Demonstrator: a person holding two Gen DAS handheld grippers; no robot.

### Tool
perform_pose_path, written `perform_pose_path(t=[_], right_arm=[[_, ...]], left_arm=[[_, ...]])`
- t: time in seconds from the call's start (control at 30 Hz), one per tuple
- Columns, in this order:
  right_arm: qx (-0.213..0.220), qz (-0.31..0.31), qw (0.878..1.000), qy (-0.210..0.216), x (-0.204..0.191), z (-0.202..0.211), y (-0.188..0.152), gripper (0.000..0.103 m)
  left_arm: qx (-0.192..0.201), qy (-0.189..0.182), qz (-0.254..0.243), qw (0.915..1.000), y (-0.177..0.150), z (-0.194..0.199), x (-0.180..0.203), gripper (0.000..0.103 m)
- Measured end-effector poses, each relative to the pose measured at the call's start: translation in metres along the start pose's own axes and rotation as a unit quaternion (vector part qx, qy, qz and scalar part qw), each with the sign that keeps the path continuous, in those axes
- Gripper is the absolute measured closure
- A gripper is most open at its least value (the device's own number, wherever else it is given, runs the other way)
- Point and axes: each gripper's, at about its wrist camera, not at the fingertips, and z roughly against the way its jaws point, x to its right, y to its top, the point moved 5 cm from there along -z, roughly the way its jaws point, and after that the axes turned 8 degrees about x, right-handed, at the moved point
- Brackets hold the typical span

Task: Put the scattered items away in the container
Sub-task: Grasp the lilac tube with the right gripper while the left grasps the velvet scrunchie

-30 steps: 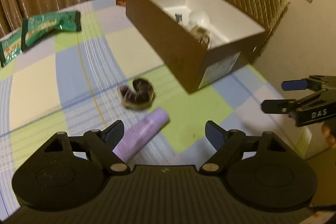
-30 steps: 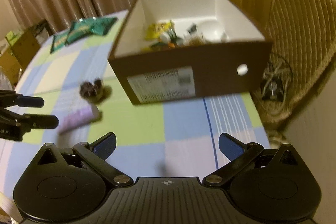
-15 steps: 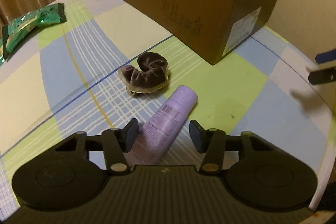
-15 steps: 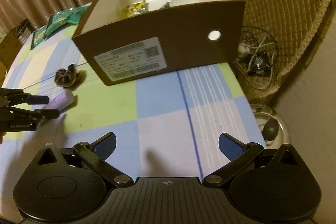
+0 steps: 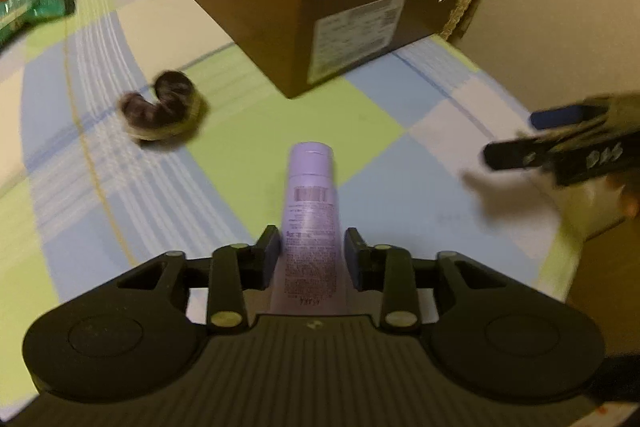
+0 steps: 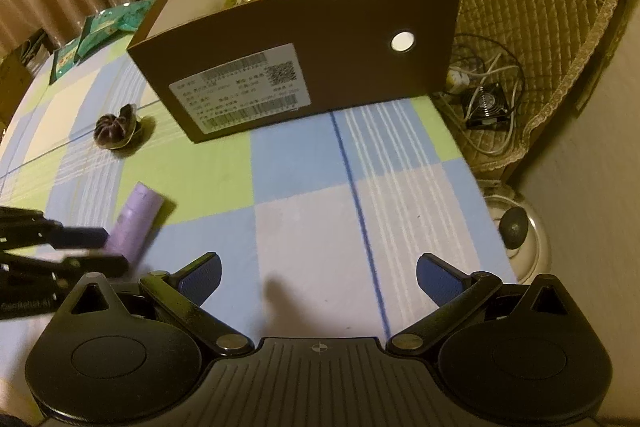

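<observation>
Two pads of the left gripper (image 5: 311,254) pinch the lilac plastic tube (image 5: 310,227), which points toward the brown cardboard box (image 5: 352,15) on the checked tablecloth (image 6: 304,219). The right gripper (image 6: 318,275) is spread wide, holding nothing.

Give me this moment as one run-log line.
left gripper: fingers flanking purple tube, contact unclear | right gripper: open, empty | brown box: holds items | scrunchie, green packets: on table
</observation>
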Motion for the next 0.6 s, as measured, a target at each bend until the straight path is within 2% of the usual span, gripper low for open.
perform_pose_path(t=[0.1, 0.2, 0.37, 0.47, 0.6], right_arm=[[0.000, -0.003, 1.000, 0.007, -0.008, 0.000, -0.003, 0.002], [0.004, -0.007, 1.000, 0.026, -0.023, 0.001, -0.004, 0.002], [0.005, 0.036, 0.997, 0.072, -0.064, -0.003, -0.011, 0.002], [0.008, 0.083, 0.990, 0.111, -0.092, -0.007, -0.018, 0.002], [0.028, 0.136, 0.981, 0.138, -0.119, -0.017, -0.021, 0.004]], left_arm=[[-0.013, -0.036, 0.014, 0.9992, 0.000, 0.003, 0.009, 0.068], [-0.003, -0.030, 0.013, 0.9995, -0.002, 0.016, 0.003, 0.067], [0.005, 0.014, 0.047, 0.9988, -0.013, 0.040, -0.039, 0.067], [0.003, 0.052, 0.084, 0.9951, -0.026, 0.051, -0.073, 0.067], [0.006, 0.084, 0.121, 0.9890, -0.040, 0.069, -0.108, 0.067]])
